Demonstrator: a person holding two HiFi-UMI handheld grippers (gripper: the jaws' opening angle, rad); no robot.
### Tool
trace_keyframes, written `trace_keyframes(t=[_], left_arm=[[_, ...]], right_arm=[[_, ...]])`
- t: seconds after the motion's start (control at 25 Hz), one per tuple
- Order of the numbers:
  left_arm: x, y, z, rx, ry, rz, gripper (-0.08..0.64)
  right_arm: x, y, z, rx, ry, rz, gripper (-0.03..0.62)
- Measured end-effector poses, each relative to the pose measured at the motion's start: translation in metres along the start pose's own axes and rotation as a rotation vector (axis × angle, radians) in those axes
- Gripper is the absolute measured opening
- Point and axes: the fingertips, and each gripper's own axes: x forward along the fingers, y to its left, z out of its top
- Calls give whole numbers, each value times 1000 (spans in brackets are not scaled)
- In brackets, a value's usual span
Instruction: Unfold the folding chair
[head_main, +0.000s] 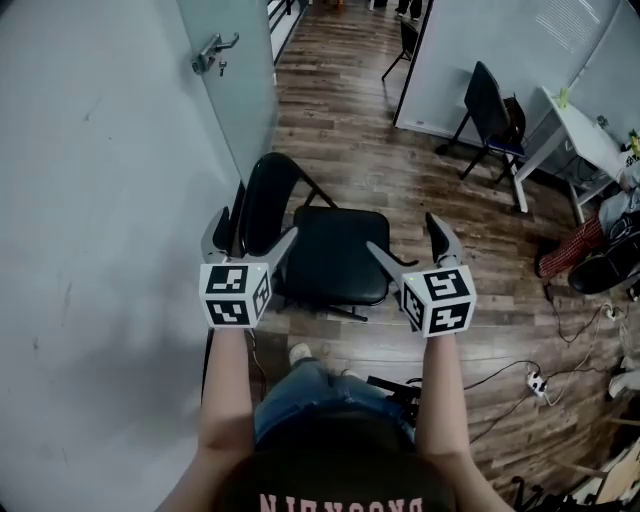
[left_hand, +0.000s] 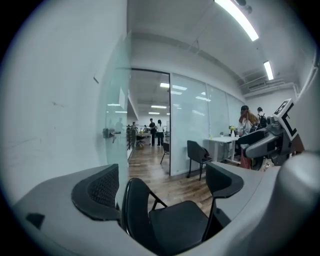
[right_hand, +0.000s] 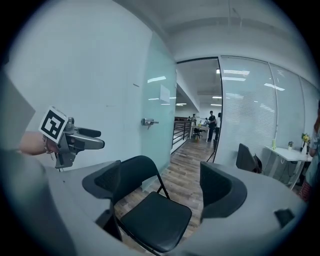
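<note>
Seemingly near the end of the job. The folding chair (head_main: 330, 255) is standing open on the wooden floor (head_main: 350, 130), close beside the pale wall (head_main: 100, 200) and just short of the glass door (head_main: 215, 52). Its seat (head_main: 335, 250) is lying down flat, its backrest (head_main: 265, 200) is rising upright on the wall side, and its legs are spreading out beneath it.

Left hand-held gripper (head_main: 257, 225): jaws are standing wide apart and grasping nothing. In the left gripper view the chair is showing in the gap between the pads, but it is sitting well beyond them and is not being touched.

Right hand-held gripper (head_main: 402, 233): likewise released, jaws spread and empty. The right gripper view is framing the seat between the pads from a distance, with no contact.

Both are hanging above the near edge of the chair, one on either side, clear of the frame.

Judgement on progress: the unfolding itself is looking done, with the seat lowered and the chair standing on its own. What may be remaining is small, perhaps a press on the seat to confirm the frame is fully settled. Whether it is locked out completely is not telling from these views.
</note>
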Motion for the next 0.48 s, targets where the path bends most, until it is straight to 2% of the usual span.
trace_keyframes(t=[0.2, 0.32, 0.44, 0.48], left_arm=[[-41, -39, 26, 14, -88, 10, 541], [-64, -61, 30, 50, -105, 47, 525], [-86, -77, 35, 105, -132, 97, 410], [-94, -80, 37, 121, -147, 118, 359]], right_arm=[[-43, 0, 6, -38, -68, 29, 485], [-72, 1, 8, -67, -133, 40, 458], [-101, 2, 13, -99, -203, 37, 384], [-110, 2, 15, -106, -226, 35, 336]])
